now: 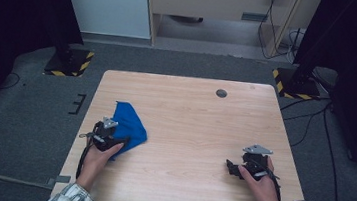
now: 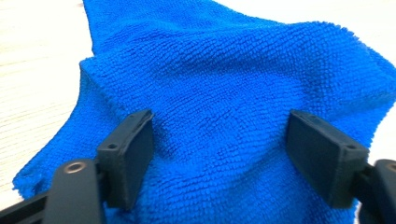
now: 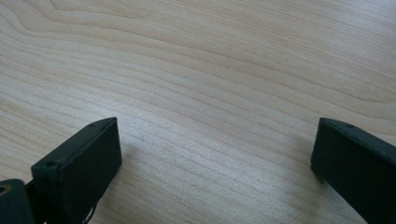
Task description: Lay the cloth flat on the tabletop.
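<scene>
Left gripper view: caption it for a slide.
Left gripper, jaws apart, pressed onto a rumpled blue cloth on the wooden table.

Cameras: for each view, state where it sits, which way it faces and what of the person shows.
High view: fixed above the person's side, facing forward and down on the table; both forearms, left gripper, right gripper.
Left gripper view: rides that gripper, looking along its spread jaws onto the blue cloth.
Right gripper view: rides that gripper, looking along its wide-apart jaws at bare wood.
Shared: high and left gripper views both show the cloth.
</scene>
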`<state>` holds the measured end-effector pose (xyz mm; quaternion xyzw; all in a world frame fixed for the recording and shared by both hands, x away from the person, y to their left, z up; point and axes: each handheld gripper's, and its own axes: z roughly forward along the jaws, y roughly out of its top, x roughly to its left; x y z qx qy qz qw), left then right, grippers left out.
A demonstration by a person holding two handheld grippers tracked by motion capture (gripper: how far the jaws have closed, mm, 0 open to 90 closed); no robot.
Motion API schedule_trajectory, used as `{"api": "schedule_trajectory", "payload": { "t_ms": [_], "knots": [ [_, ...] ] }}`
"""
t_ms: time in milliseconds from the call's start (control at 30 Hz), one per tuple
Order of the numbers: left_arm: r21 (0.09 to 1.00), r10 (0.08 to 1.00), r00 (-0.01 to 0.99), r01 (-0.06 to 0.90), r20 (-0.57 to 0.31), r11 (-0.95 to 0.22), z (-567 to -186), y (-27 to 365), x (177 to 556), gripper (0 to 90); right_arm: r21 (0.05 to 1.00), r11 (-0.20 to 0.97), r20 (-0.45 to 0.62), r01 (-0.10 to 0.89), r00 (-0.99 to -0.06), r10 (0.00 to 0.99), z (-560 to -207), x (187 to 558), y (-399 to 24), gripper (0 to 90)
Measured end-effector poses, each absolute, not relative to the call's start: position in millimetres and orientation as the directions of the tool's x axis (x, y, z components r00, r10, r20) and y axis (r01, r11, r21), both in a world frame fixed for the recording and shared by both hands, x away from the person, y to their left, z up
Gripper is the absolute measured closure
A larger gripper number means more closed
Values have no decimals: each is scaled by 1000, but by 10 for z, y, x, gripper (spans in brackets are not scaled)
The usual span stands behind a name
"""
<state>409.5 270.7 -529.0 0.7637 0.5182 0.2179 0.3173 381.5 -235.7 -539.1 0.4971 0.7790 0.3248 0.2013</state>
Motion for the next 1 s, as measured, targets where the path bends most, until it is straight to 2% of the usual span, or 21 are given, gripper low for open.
{"api": "schedule_trajectory", "payload": {
  "t_ms": [133,400,533,733,1000],
  "knots": [
    [712,931,366,652,4,-259,-5280,2715,4087,333,706,295,9,643,-425,905,-5391,3816,-2357,20],
    [719,928,373,644,1,-260,-5262,2737,4071,589,706,295,9,644,-425,905,-5391,3815,-2357,20],
    [719,924,382,638,14,-275,-5255,2733,4070,673,706,295,9,644,-425,905,-5391,3815,-2357,20],
    [726,923,385,633,6,-269,-5242,2749,4072,733,706,295,9,644,-425,905,-5391,3816,-2357,20],
    [753,919,393,606,-4,-256,-5186,2727,4045,745,706,295,9,644,-425,905,-5391,3816,-2357,20]
  ]
}}
